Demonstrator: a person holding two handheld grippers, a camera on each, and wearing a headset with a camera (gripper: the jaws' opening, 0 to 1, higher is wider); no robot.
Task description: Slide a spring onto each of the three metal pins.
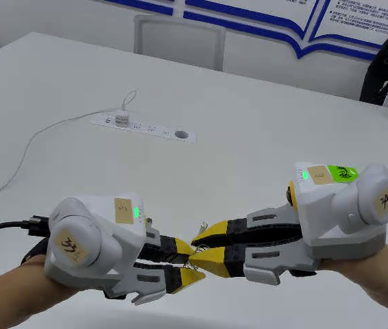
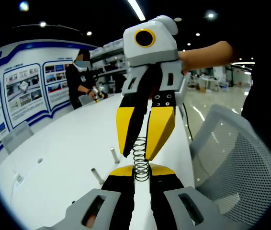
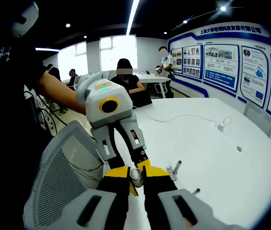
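Bare bright metal wire seen in spring (image 2: 141,160), frame centre. Smooth dull metal noted on pins (image 2: 112,155), lower left. Matt, smooth white on table (image 1: 249,137). Matt white-grey plastic shells, glossy yellow tips on left gripper (image 1: 188,262), right gripper (image 1: 197,249).

Yellow tips are seen on the left gripper (image 1: 192,262) and the right gripper (image 1: 197,249), black and grey behind, white shells on top. A bright green sticker (image 1: 343,173) is shown on the right one. The spring (image 2: 141,160) is silvery, the table (image 1: 249,137) plain white, the chair (image 2: 241,158) pale grey, dotted with holes, the wall boards (image 3: 220,60) edged blue.
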